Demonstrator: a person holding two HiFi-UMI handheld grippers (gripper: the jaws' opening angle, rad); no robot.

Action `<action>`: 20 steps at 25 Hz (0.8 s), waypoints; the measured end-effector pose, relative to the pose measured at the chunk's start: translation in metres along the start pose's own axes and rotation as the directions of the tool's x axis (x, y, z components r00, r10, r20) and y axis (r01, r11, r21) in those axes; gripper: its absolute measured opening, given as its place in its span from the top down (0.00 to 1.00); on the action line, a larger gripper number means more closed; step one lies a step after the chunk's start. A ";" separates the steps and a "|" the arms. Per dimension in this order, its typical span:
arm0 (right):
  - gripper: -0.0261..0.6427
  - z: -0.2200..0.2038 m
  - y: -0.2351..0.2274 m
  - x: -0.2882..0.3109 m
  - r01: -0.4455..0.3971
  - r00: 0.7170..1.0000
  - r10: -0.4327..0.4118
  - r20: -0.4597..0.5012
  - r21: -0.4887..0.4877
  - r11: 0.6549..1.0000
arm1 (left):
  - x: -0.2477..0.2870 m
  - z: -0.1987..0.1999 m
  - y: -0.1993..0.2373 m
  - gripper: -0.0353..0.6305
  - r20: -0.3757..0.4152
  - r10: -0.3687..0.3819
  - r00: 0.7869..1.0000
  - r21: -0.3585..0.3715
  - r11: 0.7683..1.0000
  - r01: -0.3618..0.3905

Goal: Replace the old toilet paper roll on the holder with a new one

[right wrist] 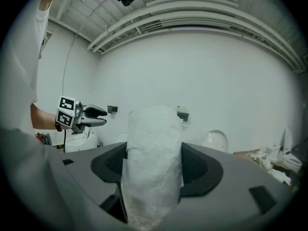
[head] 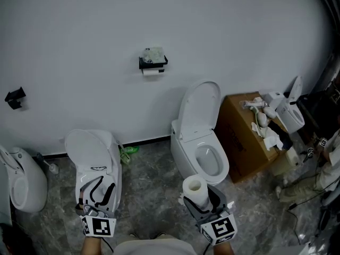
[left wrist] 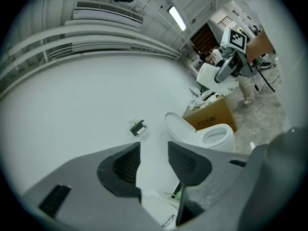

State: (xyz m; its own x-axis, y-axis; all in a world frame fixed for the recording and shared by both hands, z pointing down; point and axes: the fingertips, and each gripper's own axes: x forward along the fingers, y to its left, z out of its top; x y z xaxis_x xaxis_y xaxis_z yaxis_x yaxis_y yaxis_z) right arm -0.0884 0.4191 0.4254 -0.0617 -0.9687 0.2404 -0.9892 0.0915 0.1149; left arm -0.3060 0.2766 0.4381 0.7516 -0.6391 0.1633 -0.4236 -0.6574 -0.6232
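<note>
- The task stood at its approach stage: the new roll [head: 195,191] was in hand, but the swap at the wall had not begun.
- The right gripper [head: 198,200] had its jaws clenched on the new roll. The roll stood upright between the pads, its cardboard core opening upward in the head view.
- The left gripper [head: 99,192] was released, its jaws parted with nothing between them. In its own view only bare wall and floor showed through the gap.
- The holder [head: 153,62], a black bracket, hung on the white wall [head: 79,47], well apart from both grippers. The old roll [head: 152,72] was on it, looking thin, just below the bracket.
- Both grippers were held low at the near edge of the head view, marker cubes toward the person, and pointed about level toward the wall. The right one was above the floor in front of the open toilet [head: 204,142].
- In the right gripper view the holder [right wrist: 183,112] peeked out just past the top of the new roll [right wrist: 153,162], so that hand looked roughly lined up with it.
- The next move, as I judged it, called for closing the distance. The empty left gripper would then have to take the old roll off, and the right could seat the new one.
</note>
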 end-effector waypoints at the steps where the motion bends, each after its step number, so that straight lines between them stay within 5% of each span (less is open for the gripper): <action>1: 0.50 -0.003 -0.005 -0.003 0.001 1.000 -0.001 -0.002 0.002 1.000 | 0.003 0.001 -0.003 0.68 0.004 -0.006 1.000 -0.010 1.000 0.006; 4: 0.50 -0.014 -0.019 -0.009 0.000 1.000 0.000 -0.003 0.011 1.000 | 0.017 0.001 -0.019 0.47 -0.027 -0.070 0.997 -0.041 0.997 0.069; 6: 0.50 -0.018 -0.024 -0.010 -0.005 1.000 0.005 0.001 0.016 1.000 | 0.026 0.004 -0.026 0.42 -0.056 -0.109 0.992 -0.047 0.993 0.107; 15: 0.50 -0.031 -0.047 0.015 0.021 1.000 -0.021 -0.017 0.050 0.999 | 0.068 -0.005 -0.012 0.40 -0.073 -0.108 0.991 -0.043 0.994 0.105; 20: 0.50 -0.035 -0.073 0.068 0.057 0.997 -0.055 -0.053 0.043 0.997 | 0.142 -0.030 -0.018 0.40 -0.041 -0.181 0.983 -0.062 0.982 0.178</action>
State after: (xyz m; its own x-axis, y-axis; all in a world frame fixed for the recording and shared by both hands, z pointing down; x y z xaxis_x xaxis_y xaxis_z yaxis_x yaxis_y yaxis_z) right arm -0.0159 0.3550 0.4672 -0.0005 -0.9588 0.2842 -0.9959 0.0263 0.0871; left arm -0.2068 0.1854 0.4950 0.7945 -0.5255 0.3043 -0.3135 -0.7841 -0.5357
